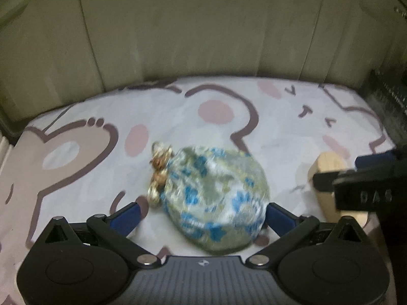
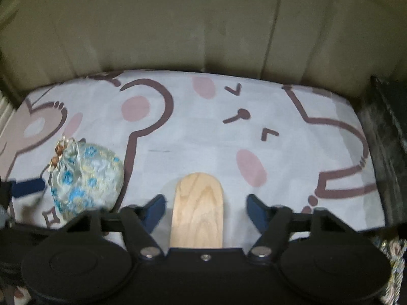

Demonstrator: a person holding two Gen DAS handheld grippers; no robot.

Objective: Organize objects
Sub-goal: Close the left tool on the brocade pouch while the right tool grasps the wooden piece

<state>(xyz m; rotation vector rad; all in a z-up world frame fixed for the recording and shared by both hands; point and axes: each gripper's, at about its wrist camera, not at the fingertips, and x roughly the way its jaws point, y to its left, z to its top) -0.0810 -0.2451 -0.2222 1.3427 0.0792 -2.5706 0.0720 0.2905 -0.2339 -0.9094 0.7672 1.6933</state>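
A drawstring pouch (image 1: 213, 193) with blue flowers and gold beaded cords lies on the cartoon-print sheet (image 1: 254, 132). It sits between the fingers of my left gripper (image 1: 203, 213), which is open; the right pad is at the pouch's edge and the left pad stands apart from it. A flat light wooden piece with a rounded end (image 2: 197, 211) lies between the fingers of my right gripper (image 2: 206, 209), which is open with a gap on each side. The left wrist view also shows the right gripper (image 1: 356, 178) over the wooden piece (image 1: 328, 157). The pouch (image 2: 86, 175) lies left of the wood.
A beige padded back (image 1: 203, 30) rises behind the sheet and curves round both sides. A dark object (image 2: 381, 137) stands along the sheet's right edge. Something pale and tasselled (image 2: 396, 261) hangs at the lower right. The far half of the sheet (image 2: 216, 106) carries nothing.
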